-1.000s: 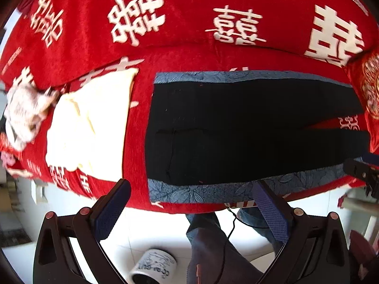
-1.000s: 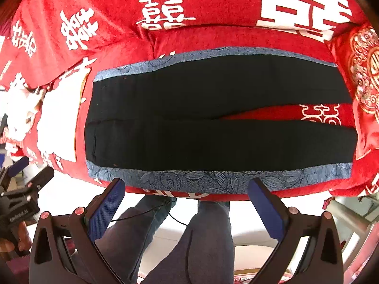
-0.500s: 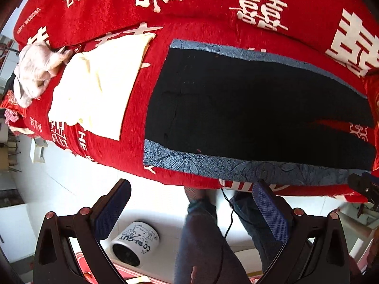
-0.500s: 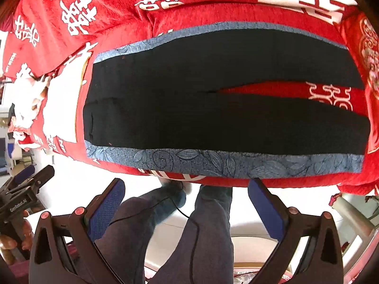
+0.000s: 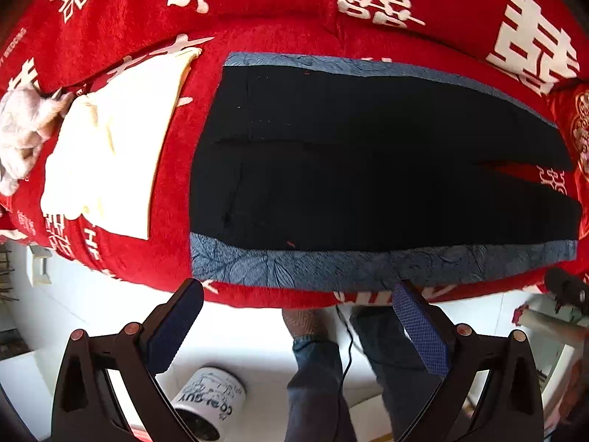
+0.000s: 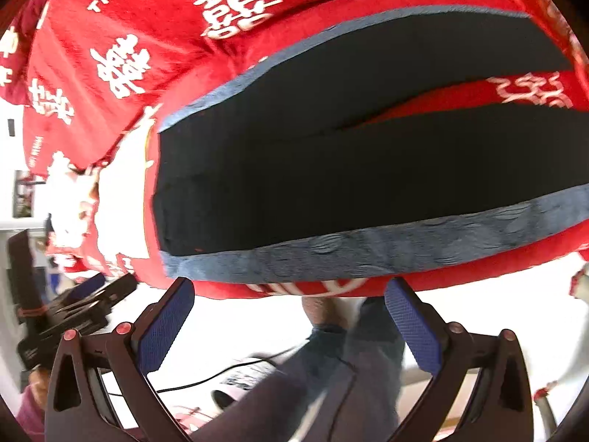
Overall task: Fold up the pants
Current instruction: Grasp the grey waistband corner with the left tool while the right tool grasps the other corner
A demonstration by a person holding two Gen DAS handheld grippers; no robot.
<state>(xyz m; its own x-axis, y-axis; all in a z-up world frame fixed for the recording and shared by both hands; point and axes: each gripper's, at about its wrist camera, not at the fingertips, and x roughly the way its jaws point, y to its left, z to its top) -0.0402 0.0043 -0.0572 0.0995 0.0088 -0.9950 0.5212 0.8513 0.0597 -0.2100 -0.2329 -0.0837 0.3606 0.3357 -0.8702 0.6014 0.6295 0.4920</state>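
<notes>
We hold both grippers off the front edge of the red sofa seat (image 5: 154, 258), above the white floor (image 5: 243, 324).

1. Left gripper (image 5: 294, 326): jaws spread wide, nothing between the blue pads (image 5: 173, 328). Its fingertips sit just short of the seat's front edge, not touching any cloth.

2. Right gripper (image 6: 289, 324): jaws equally wide apart, nothing held. Its pads (image 6: 412, 328) also stop just short of the front edge. This view is tilted and motion-blurred.

3. Black pants (image 5: 368, 162): laid flat across the seat, lengthwise along its front edge. The waist end lies toward the left end of the seat; the two legs run toward the right end, where a narrow wedge of red cover shows between them. A blue-grey patterned stripe (image 5: 368, 269) borders the edge nearest the front of the seat, and a matching one the edge toward the backrest. In the right wrist view the pants (image 6: 349, 169) lie the same way.

4. Other items: a cream cloth (image 5: 114, 147) lies flat beside the waist end, apart from the pants. A crumpled pale cloth (image 5: 22, 129) sits at the seat's far left end. A white printed cup (image 5: 210, 401) stands on the floor below the left gripper. Our jeans-clad legs (image 5: 320, 379) show between the fingers.
</notes>
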